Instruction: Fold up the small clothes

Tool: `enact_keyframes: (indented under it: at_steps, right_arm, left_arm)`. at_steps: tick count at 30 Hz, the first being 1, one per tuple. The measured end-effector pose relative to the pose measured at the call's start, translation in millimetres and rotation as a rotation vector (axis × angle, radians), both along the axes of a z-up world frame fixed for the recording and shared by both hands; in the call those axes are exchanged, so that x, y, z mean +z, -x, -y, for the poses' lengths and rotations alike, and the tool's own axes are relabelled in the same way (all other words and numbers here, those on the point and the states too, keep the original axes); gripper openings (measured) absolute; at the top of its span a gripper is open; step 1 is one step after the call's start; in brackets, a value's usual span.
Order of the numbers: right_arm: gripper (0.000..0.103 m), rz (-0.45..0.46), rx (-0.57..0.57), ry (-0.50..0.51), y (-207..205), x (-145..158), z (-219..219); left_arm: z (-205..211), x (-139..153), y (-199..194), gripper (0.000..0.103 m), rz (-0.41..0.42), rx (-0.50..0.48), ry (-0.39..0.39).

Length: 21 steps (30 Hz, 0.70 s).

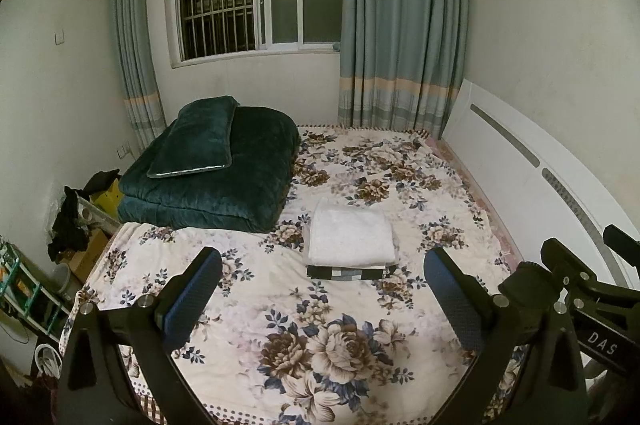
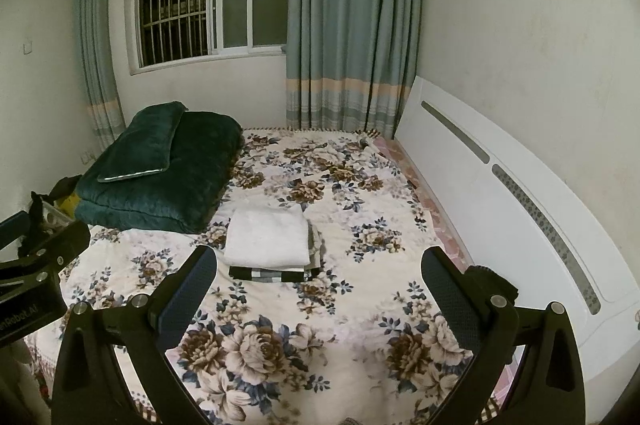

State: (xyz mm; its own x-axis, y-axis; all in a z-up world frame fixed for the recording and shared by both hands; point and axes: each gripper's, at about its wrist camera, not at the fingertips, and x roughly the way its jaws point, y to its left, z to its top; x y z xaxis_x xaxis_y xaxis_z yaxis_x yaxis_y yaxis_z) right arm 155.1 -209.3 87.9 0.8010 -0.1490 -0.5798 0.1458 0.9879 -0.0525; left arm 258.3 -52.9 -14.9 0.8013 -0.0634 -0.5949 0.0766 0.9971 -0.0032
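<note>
A folded white cloth [image 1: 351, 235] lies on top of a small stack in the middle of the floral bed [image 1: 420, 193]. A black, white and grey checked garment [image 1: 348, 272] shows under its near edge. The stack also shows in the right wrist view, with the white cloth [image 2: 267, 235] above the checked garment [image 2: 272, 273]. My left gripper [image 1: 323, 279] is open and empty, held above the bed in front of the stack. My right gripper [image 2: 319, 275] is open and empty at about the same distance. Part of the right gripper [image 1: 584, 277] shows at the right edge of the left wrist view.
A folded dark green quilt [image 1: 216, 181] with a green pillow [image 1: 192, 141] on it sits at the bed's far left. A white headboard [image 2: 500, 193] runs along the right side. Clutter and boxes [image 1: 80, 225] stand on the floor left of the bed. A window and curtains [image 1: 400, 25] are behind.
</note>
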Motion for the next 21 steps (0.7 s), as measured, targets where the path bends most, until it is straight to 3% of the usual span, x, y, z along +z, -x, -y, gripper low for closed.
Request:
enact_keyframes:
  at_steps: [21]
  right_arm:
    - [0.103, 0.000, 0.010, -0.008, -4.9, 9.9, -11.1]
  left_arm:
    - [0.0, 2.8, -1.7, 0.103, 0.003, 0.010, -0.006]
